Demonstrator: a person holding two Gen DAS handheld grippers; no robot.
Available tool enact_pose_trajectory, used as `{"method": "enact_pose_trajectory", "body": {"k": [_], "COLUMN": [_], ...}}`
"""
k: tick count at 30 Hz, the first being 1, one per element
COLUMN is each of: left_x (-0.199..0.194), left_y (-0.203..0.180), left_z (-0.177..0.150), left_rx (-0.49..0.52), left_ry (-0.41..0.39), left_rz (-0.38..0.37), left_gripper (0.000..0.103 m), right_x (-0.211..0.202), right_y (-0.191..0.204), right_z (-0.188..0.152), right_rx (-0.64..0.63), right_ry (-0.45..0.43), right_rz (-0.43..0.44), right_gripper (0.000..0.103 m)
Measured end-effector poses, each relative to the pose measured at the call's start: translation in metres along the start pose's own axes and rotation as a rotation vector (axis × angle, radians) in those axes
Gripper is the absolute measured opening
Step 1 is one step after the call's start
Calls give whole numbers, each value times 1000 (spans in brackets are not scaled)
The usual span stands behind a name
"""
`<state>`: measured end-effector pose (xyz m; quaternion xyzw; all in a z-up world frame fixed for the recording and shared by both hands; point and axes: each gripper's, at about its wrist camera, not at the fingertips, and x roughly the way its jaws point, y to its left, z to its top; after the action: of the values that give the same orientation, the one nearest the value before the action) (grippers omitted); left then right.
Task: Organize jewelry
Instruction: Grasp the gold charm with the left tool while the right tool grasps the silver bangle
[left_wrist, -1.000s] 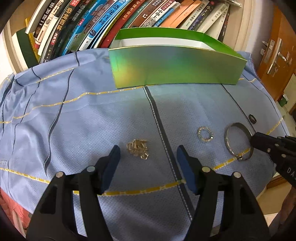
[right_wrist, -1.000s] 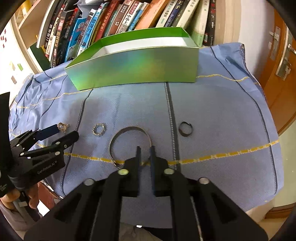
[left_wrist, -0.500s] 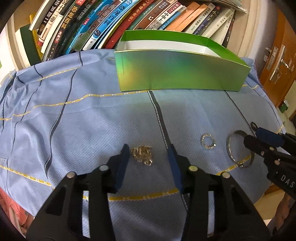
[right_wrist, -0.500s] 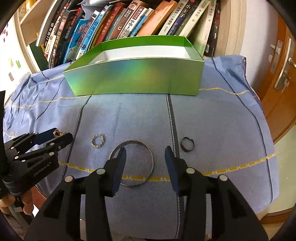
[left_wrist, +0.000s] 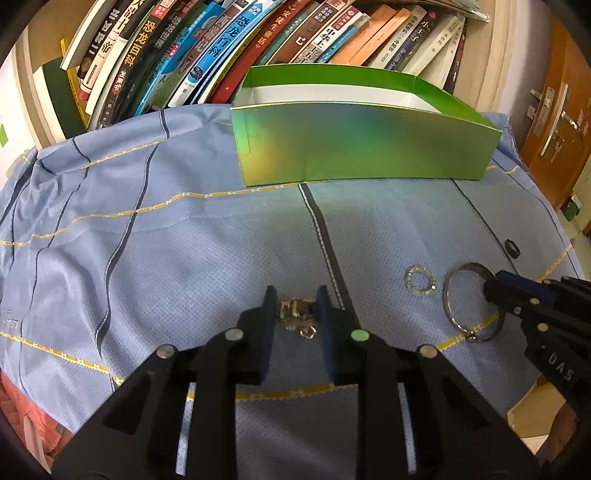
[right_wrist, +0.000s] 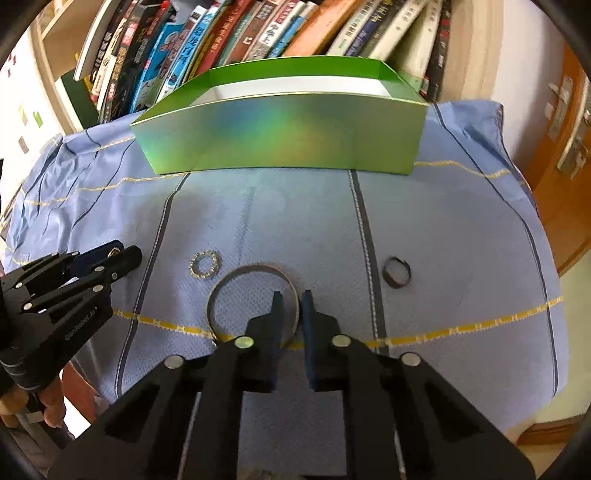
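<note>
A small gold jewelry piece (left_wrist: 295, 310) lies on the blue cloth. The closing jaws of my left gripper (left_wrist: 295, 297) touch it on both sides. Further right lie a sparkly ring (left_wrist: 407, 277) and a thin silver bangle (left_wrist: 446, 295). My right gripper (right_wrist: 291, 295) is also closing. The bangle's (right_wrist: 255, 268) right rim stands between its jaws, with a sliver of cloth still showing beside it. A dark ring (right_wrist: 386, 273) lies to its right and the sparkly ring (right_wrist: 192, 264) to its left. The open green box (right_wrist: 288, 136) stands behind. Each view shows the other gripper: right gripper (left_wrist: 493, 286), left gripper (right_wrist: 125, 255).
A shelf of leaning books (left_wrist: 221, 55) rises right behind the green box (left_wrist: 362, 147). The striped blue cloth (right_wrist: 443, 229) drops off at the front and right edges. A wooden door (right_wrist: 569, 166) is at the right. A hand (right_wrist: 48, 406) holds the left gripper.
My left jaws narrowed from wide open until they touch the gold piece. My right jaws opened wide over the bangle, then narrowed around its right rim.
</note>
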<state>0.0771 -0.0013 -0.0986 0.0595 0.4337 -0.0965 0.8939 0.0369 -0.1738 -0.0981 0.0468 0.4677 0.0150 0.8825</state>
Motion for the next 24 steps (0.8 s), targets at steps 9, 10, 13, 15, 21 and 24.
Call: {"method": "enact_pose_trajectory", "body": {"k": [9,10,13,15,21,24], "left_x": [-3,-4,-5,-6,-4,-4], "left_y": [-3,-2,1,1,-3,-4], "left_z": [-3,-3,-3,-4,-5,-5], "left_rx": [2,-1,-12,-10,-2,-1], "left_ry": [2,2,-2,-5,1,0], "left_rz": [-7,-8,-3,-2,6,3], "left_gripper": [29,33,50,52,52,52], "right_x": [-10,-10,-8,-4,1,1], "right_y": [6,7,8,8,10,11], "right_z": [-15,-14,-11,-8,-1,-2], "right_rx": [15,11,3,-4,-14,-18], "right_ry": [21,19,0,-6,-15,-21], "right_rz": [29,34,-5,-32,-58,-68], "right_gripper": [11,12,27,27,27,27]}}
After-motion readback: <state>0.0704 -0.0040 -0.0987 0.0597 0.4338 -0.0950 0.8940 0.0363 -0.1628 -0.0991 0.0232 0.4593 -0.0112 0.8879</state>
